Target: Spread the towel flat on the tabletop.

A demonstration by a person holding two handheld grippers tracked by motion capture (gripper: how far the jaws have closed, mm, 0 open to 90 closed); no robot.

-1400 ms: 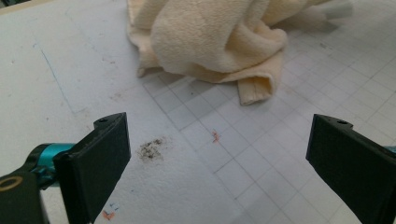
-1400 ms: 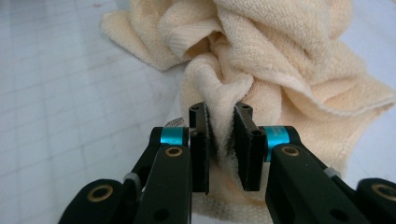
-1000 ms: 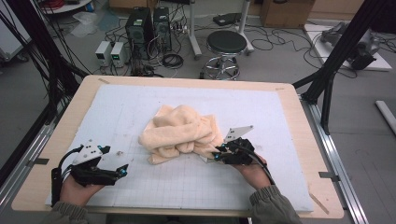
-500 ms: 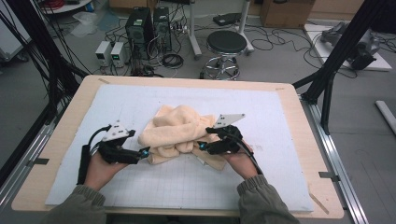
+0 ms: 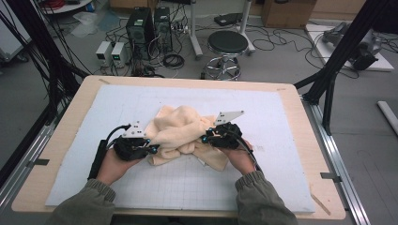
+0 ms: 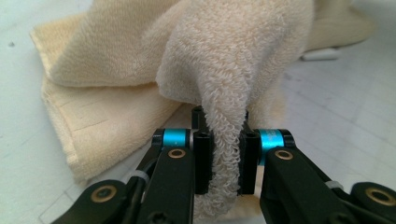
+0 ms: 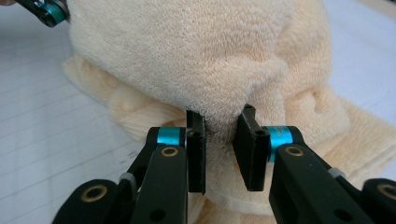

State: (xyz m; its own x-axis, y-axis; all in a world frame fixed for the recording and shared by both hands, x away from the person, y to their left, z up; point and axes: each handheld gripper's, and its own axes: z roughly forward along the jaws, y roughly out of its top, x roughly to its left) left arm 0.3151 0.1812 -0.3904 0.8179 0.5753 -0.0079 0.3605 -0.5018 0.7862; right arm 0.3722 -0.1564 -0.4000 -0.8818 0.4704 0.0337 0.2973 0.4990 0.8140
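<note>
A crumpled cream terry towel [image 5: 180, 133] lies in a heap on the white gridded mat [image 5: 263, 117]. My left gripper [image 5: 151, 149] is at the towel's left side; its jaws have just been closing and now pinch a fold of the towel [image 6: 224, 144]. On the towel's right side, my right gripper [image 5: 206, 138] has also just been closing, and its pads press a bunched fold of towel [image 7: 219, 126] between them. In the right gripper view the left gripper's tip [image 7: 46, 10] peeks in at the top left.
The mat lies on a wooden table [image 5: 65, 140] with black frame posts at both sides. Behind the table stand a round stool [image 5: 227, 44], computer boxes and many floor cables. A small white tag [image 6: 322, 54] lies by the towel.
My left gripper moved in from the table's left front to the towel's left edge and closed on it. My right gripper opened, then closed again on the towel's right side.
</note>
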